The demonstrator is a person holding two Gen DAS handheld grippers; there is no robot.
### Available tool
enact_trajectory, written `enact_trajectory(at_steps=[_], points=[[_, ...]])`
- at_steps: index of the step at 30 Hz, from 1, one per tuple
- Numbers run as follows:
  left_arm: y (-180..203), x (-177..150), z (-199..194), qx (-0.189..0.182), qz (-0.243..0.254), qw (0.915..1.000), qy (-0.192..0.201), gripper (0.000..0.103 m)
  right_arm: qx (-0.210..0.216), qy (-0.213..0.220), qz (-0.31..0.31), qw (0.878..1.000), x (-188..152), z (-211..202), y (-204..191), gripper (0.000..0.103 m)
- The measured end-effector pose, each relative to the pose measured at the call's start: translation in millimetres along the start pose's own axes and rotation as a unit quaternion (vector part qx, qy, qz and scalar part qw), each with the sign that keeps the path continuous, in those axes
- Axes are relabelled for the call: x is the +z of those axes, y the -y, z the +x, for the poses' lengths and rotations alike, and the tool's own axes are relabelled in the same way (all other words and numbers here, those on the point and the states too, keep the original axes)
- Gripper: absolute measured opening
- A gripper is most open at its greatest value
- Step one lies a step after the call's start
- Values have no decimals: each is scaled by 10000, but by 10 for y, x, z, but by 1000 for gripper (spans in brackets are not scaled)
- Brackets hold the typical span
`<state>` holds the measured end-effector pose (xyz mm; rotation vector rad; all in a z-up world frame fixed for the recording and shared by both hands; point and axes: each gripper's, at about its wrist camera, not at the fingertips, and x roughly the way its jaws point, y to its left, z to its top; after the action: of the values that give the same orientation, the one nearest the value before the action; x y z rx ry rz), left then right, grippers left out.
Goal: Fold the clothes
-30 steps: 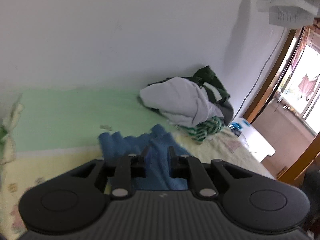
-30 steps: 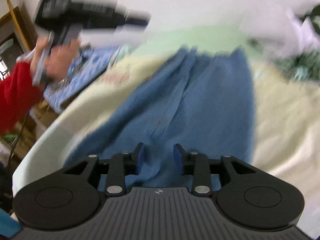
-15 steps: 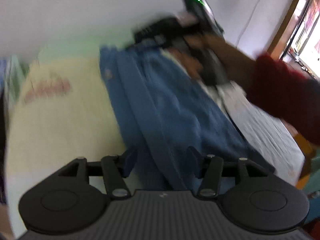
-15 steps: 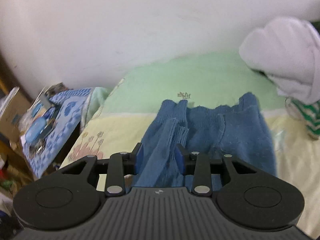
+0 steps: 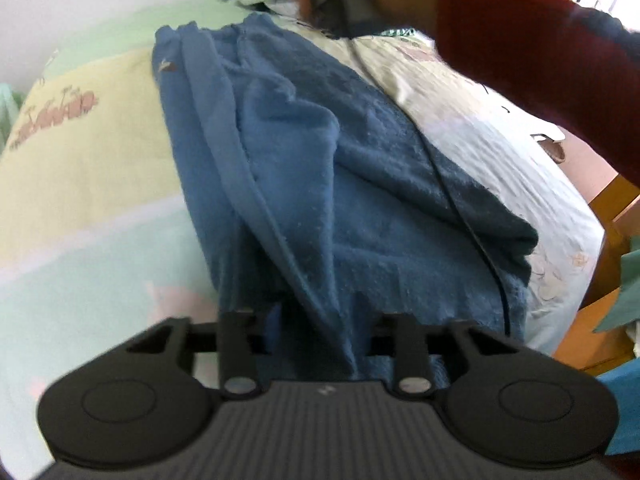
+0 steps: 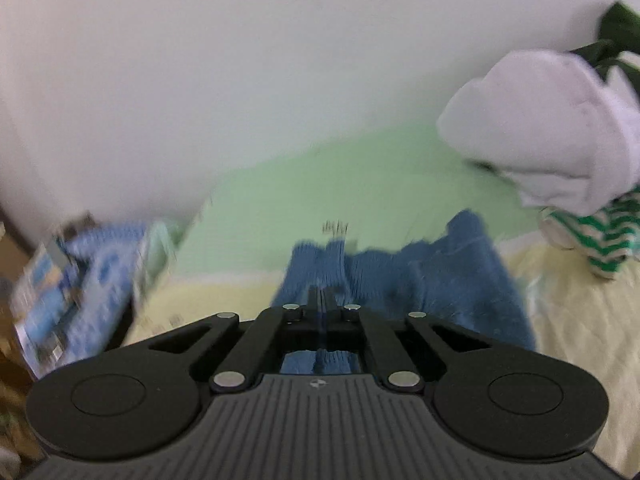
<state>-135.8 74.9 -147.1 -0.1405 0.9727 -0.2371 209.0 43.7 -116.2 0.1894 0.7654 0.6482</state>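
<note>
**Blue garment on the bed, both tongs at its edges**

The blue garment (image 5: 352, 184) lay lengthwise on my pastel bedsheet (image 5: 80, 152), below a white wall (image 6: 240, 80). My left tongs (image 5: 320, 320) were closing around a fold at its 6 o'clock end. My right tongs (image 6: 322, 300) were clamped on its ribbed edge. A clothes pile (image 6: 552, 132) sat at 2 o'clock; my red sleeve (image 5: 540, 52) crossed above.

Blue garment (image 5: 360, 184): fuzzy, fleece-like cloth with ribbed knit cuffs. Bed sheet (image 5: 80, 152): smooth printed cotton-like cloth. Grippers (image 6: 322, 300): matt black plastic, ribbed housing, shiny metal pins. White garment (image 6: 552, 128): soft matt cloth. Sleeve (image 5: 540, 48): red knit.
</note>
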Motion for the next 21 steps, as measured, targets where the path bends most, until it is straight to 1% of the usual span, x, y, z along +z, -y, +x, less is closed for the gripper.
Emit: enact_trajectory(at_steps=[1,2,3,4,5,6,7,9,11,12,14,15,16,17,18,19,21], points=[[-1,-7,-8,5,-55,10000,10,26,42,66,51,10000,20,-86,17,0],[-2,-14,-17,10,-110,9999,19,26,94,21,48,9999,36,-95,26,1],[-3,-22,-25,14,-165,9999,29,28,148,-52,31,9999,52,-86,32,7],[3,-25,-31,28,-227,9997,41,30,133,-106,-42,9998,52,-47,12,17],[29,-18,-30,68,-308,9995,61,39,105,-191,-146,9997,41,32,-32,21],[55,-10,-29,111,-387,9992,78,46,78,-284,-254,9992,28,120,-80,30],[89,1,-33,157,-451,9988,100,47,50,-377,-361,9986,15,208,-129,34],[176,19,-55,223,-506,9983,205,50,9,-523,-499,9974,-22,358,-196,34],[276,37,-52,420,-457,9976,298,53,26,-590,-624,9963,-60,460,-236,34],[310,43,-45,524,-466,9970,331,56,-77,-602,-741,9954,-76,509,-262,34],[330,51,0,626,-623,9955,339,57,-284,-691,-902,9931,-90,595,-291,34],[325,56,24,656,-729,9946,333,55,-334,-742,-913,9925,-94,622,-291,33],[322,62,37,678,-818,9938,340,46,-317,-763,-894,9926,-92,629,-279,22],[319,68,50,701,-907,9928,346,25,-287,-777,-872,9927,-90,633,-265,12],[314,75,57,722,-994,9918,361,12,-257,-791,-851,9929,-87,637,-250,5],[303,85,40,740,-1077,9906,401,2,-221,-759,-844,9933,-79,617,-239,5],[276,102,-18,752,-1226,9884,481,2,-127,-681,-808,9943,-57,560,-214,5]])
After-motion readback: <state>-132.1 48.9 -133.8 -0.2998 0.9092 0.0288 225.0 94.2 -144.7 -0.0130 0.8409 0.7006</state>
